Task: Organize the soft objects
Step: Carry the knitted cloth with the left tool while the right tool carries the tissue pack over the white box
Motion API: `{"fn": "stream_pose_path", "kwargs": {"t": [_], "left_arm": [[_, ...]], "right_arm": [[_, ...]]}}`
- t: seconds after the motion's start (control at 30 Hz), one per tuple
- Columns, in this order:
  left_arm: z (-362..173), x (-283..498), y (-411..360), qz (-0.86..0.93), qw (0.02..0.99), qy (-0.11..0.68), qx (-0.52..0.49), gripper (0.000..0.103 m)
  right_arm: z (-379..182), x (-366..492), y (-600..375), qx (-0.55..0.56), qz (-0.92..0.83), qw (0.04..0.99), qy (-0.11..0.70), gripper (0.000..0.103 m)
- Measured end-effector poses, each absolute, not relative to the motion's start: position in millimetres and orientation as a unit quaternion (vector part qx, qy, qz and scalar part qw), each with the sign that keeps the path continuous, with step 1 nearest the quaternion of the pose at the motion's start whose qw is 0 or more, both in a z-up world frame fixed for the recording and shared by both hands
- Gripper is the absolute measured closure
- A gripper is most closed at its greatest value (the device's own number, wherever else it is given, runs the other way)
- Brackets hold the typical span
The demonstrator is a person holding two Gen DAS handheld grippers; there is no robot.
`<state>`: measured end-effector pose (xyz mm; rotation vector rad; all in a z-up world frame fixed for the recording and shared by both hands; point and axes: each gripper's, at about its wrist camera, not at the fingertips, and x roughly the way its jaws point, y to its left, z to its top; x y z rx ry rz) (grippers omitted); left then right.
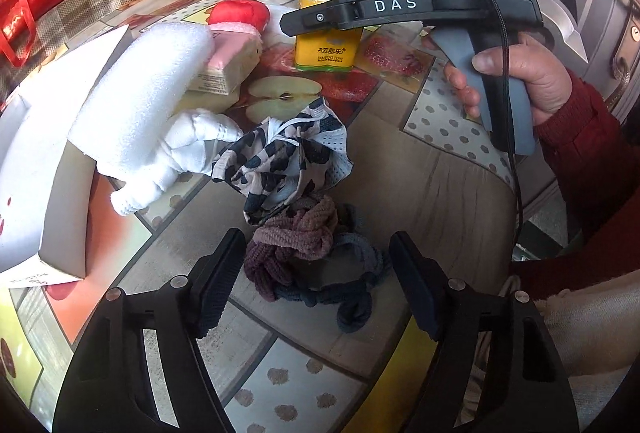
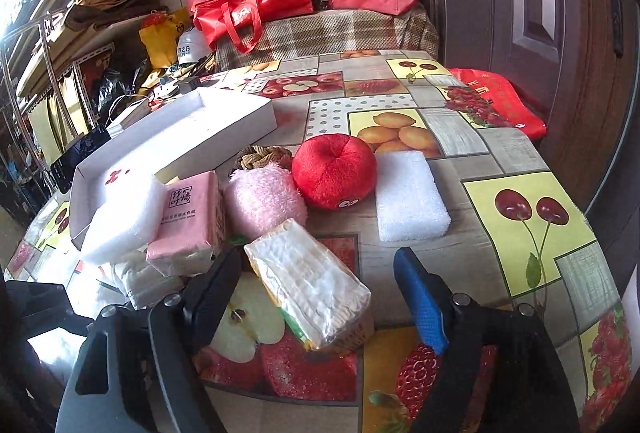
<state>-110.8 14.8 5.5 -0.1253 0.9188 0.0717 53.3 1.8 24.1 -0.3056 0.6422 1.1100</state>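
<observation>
The left gripper (image 1: 318,273) hangs with its jaws wide apart over a knot of hair ties (image 1: 304,249) lying near the table's (image 1: 420,193) front edge, gripping nothing. Just beyond them lies a spotted cloth (image 1: 288,157), touching a white sock (image 1: 176,157) that trails from under a foam block (image 1: 148,93). The right gripper (image 2: 320,289) also stands open, its jaws on either side of a tissue pack (image 2: 308,281) without closing on it; the left view shows it from the side, held in a hand (image 1: 524,77), with the pack's yellow face beneath. Behind the pack sit a pink fluffy toy (image 2: 260,197), a red plush (image 2: 334,171) and a pink tissue pack (image 2: 188,221), bunched together mid-table. A white box (image 2: 240,125) lies open toward the table's left edge; the foam block leans over its near rim, and I cannot tell what else is inside. Only the right view shows a second foam pad (image 2: 408,197) touching the red plush on its right, a braided ring (image 2: 260,155) behind the pink toy, and red bags (image 2: 256,5) on the checked bench past the far edge.
</observation>
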Motion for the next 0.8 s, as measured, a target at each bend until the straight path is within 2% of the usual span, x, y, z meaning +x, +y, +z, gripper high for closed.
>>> {"fn": "stream_pose_path", "kwargs": {"t": [0.07,0.13,0.17,0.3,0.43,0.6,0.8], "left_arm": [[6.8,-112.8,18.0,0.034,0.896,0.437,-0.068,0.061],[6.9,-114.8,22.6,0.037,0.897,0.434,-0.078,0.079],[7.2,-116.1,24.6,0.036,0.898,0.431,-0.085,0.08],[13.6,-128.3,30.5,0.051,0.908,0.406,-0.092,0.081],[37.5,-156.6,50.6,0.109,0.934,0.326,-0.099,0.081],[58.1,-185.5,71.4,0.251,0.941,0.224,-0.025,0.081],[59.6,-214.2,104.1,0.314,0.931,0.175,-0.07,0.081]], "right_arm": [[22.3,53.9,2.7,-0.145,0.518,0.786,0.305,0.059],[21.6,54.8,1.7,-0.142,0.523,0.782,0.308,0.067],[21.9,54.7,0.5,-0.14,0.526,0.781,0.308,0.077],[29.9,52.7,-12.3,-0.115,0.523,0.796,0.283,0.078],[51.9,46.2,-39.6,-0.049,0.522,0.825,0.21,0.078],[68.1,38.7,-58.2,0.002,0.482,0.868,0.119,0.078],[59.3,33.4,-49.5,0.001,0.488,0.863,0.128,0.078]]}}
